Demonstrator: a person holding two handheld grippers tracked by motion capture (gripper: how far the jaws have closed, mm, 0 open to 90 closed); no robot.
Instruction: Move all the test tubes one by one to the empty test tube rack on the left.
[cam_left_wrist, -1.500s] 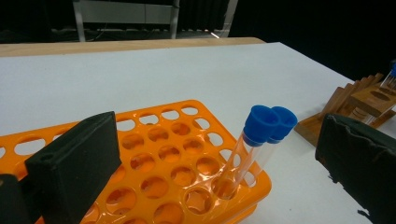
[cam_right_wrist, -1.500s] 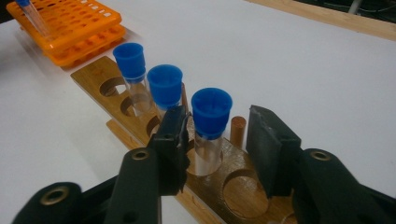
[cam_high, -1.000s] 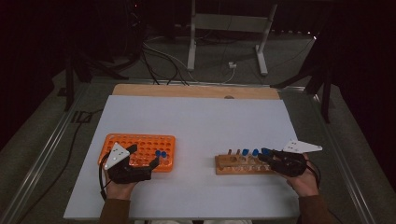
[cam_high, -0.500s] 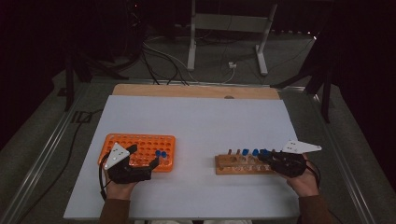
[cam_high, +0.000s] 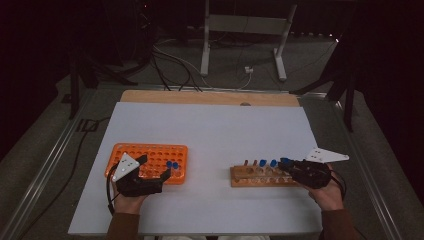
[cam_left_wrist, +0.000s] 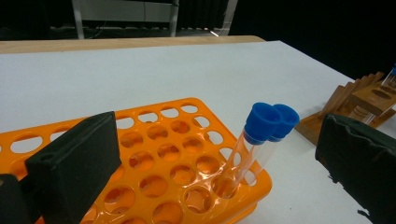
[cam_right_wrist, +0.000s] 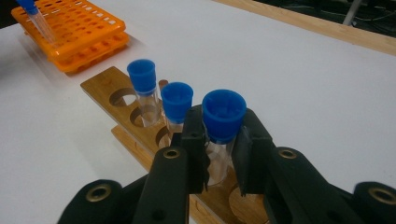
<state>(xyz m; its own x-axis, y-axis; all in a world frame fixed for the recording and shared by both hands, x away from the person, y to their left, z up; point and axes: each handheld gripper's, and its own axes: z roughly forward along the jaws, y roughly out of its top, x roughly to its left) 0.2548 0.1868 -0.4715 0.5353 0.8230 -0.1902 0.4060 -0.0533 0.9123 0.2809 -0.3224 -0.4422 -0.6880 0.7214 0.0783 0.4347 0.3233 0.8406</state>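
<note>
Between ribbed black pads, right gripper (cam_right_wrist: 218, 154) clamps seemingly glass blue-capped tube (cam_right_wrist: 221, 122).

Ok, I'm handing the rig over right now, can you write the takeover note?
Right gripper: shut on a blue-capped clear tube that stands in the wooden rack.
Left gripper: jaws open, holding nothing, over the orange plastic rack.
Done: two capped tubes stand in the orange rack.
Left: judging by that, lift the gripped tube across; two more capped tubes wait in the wooden rack.

White table (cam_high: 215, 130), orange rack (cam_high: 150, 156), wooden rack (cam_high: 240, 176)
</note>
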